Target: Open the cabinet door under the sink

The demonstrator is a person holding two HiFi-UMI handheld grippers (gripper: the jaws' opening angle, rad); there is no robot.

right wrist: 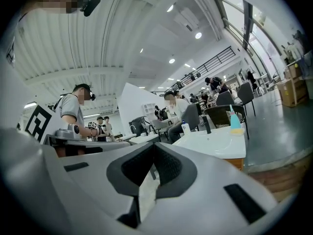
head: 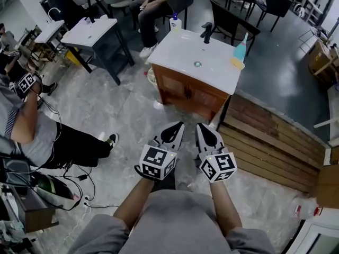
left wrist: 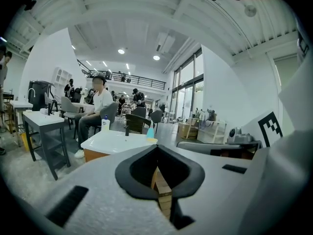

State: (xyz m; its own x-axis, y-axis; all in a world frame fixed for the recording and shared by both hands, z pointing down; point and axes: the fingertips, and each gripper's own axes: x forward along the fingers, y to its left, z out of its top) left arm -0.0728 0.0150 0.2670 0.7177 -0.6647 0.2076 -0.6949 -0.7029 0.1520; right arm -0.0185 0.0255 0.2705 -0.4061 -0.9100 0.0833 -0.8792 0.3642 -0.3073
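Head view, looking steeply down. 1: left gripper (head: 177,126), held low in front of the person's body, its jaws pressed together tip to tip with nothing between them. 2: right gripper (head: 202,127), just beside the left, its jaws likewise shut on nothing. 3: wooden cabinet (head: 207,100) under the white sink (head: 185,49), standing on the grey floor ahead of both grippers and well apart from them. 4: cabinet door (head: 176,88), flat against the cabinet front, closed. 5: black faucet (head: 206,32) at the far edge of the sink. 6: blue bottle (head: 241,49) beside a yellow sponge (head: 237,63) on the sink's right side. 7: plank platform (head: 265,142) right of the cabinet.
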